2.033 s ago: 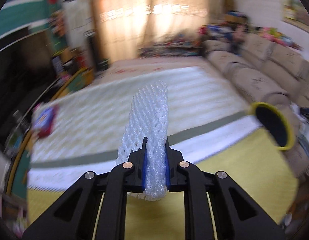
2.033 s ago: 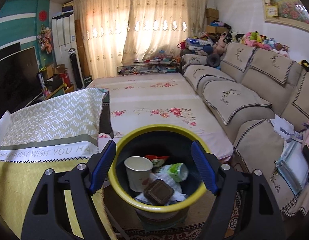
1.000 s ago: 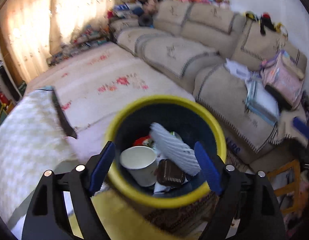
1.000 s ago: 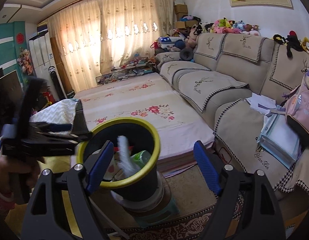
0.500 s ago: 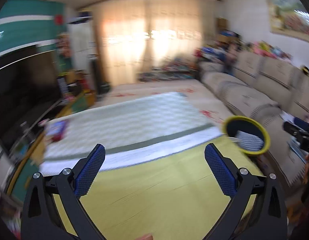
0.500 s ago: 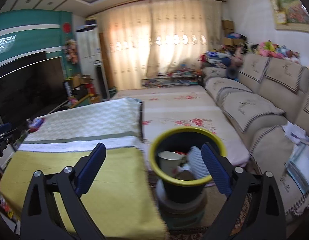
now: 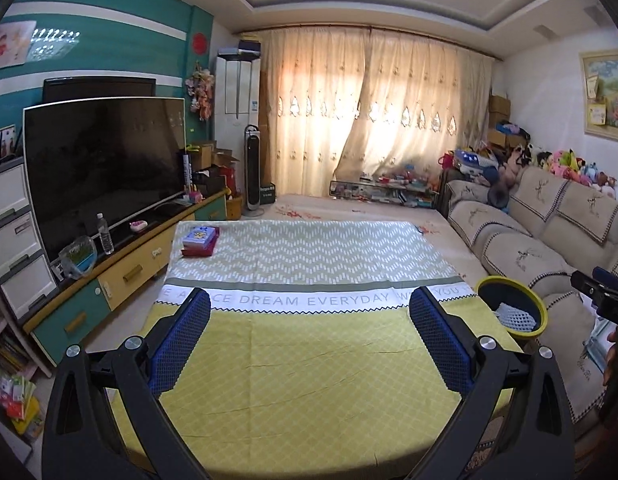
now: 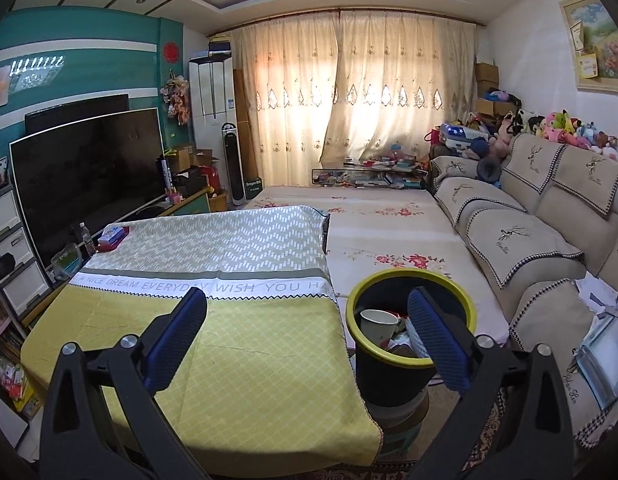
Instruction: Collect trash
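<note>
My left camera looks down the cloth-covered table [image 7: 309,360] toward the curtains [image 7: 373,112], bin [image 7: 539,312] off at its right. My right camera faces the same way from further right, bin [image 8: 409,276] close below. Both share table [image 8: 189,360], TV [image 7: 105,160], sofa [image 8: 541,240] and curtains [image 8: 357,96].

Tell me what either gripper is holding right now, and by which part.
Nothing. The left gripper and right gripper both stand open and empty. The white foam mesh sleeve lies in the yellow-rimmed black bin.
</note>
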The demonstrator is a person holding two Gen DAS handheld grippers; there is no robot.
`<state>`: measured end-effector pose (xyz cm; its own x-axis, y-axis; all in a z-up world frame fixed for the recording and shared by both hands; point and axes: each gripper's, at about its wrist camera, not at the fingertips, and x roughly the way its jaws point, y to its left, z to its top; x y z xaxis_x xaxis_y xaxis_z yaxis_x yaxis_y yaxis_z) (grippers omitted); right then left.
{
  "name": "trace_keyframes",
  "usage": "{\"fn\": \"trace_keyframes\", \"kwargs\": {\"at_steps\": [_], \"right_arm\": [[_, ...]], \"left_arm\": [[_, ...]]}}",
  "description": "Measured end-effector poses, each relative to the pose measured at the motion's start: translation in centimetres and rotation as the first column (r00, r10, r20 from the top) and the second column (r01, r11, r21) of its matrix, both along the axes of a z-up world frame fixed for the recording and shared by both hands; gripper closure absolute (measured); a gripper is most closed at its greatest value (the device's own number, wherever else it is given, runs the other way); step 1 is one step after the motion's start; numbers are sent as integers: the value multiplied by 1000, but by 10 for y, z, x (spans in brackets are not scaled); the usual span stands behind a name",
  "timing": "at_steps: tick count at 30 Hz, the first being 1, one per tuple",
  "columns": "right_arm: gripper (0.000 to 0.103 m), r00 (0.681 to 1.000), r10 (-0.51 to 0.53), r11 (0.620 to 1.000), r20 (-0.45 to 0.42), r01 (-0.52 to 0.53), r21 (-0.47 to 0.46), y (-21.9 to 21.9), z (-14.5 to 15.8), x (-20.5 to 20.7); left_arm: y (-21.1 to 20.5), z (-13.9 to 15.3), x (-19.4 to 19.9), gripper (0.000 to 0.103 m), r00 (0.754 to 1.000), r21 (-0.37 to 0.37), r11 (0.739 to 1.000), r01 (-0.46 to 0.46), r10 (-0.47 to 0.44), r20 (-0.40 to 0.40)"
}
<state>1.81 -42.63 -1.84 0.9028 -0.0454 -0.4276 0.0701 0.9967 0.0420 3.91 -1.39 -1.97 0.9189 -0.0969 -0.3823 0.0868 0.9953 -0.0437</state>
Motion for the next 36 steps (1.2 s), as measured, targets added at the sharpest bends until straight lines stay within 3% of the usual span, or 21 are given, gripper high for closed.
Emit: {"fn": "trace_keyframes", "kwargs": {"at_steps": [36], "right_arm": [[7,1000,-17,1000,-10,17,1,-3,-6,-1]], "left_arm": [[1,-8,4,5,999,4,1000,-15,15,-38]]}}
